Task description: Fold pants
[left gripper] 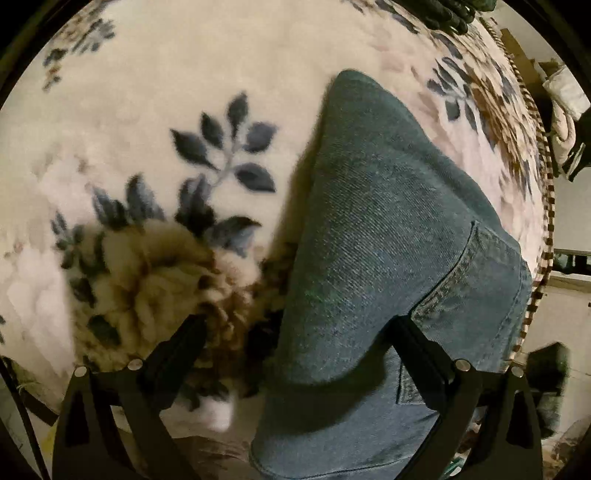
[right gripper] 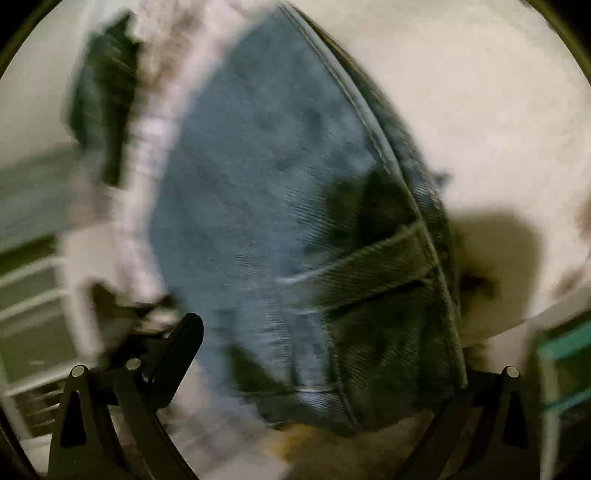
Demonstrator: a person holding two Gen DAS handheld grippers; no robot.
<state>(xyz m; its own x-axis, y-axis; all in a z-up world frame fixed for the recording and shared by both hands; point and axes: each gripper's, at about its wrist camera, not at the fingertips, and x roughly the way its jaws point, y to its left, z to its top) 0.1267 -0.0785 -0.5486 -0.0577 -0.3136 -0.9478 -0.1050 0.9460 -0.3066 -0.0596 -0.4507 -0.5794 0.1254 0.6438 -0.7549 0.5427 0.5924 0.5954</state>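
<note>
Blue denim pants lie on a cream floral blanket, running from the near edge up to a rounded fold; a back pocket seam shows at the right. My left gripper is open, its jaws wide apart over the near end of the pants, the right finger resting on the denim. In the blurred right wrist view the pants fill the middle, with a seam and belt loop at the right. My right gripper looks open; only its left finger shows, the right one hidden behind the denim.
The blanket has a striped border at the right edge, with clutter and a pale bundle beyond it. Dark green cloth lies at the far edge. The right wrist view shows a dark item and white rails at the left.
</note>
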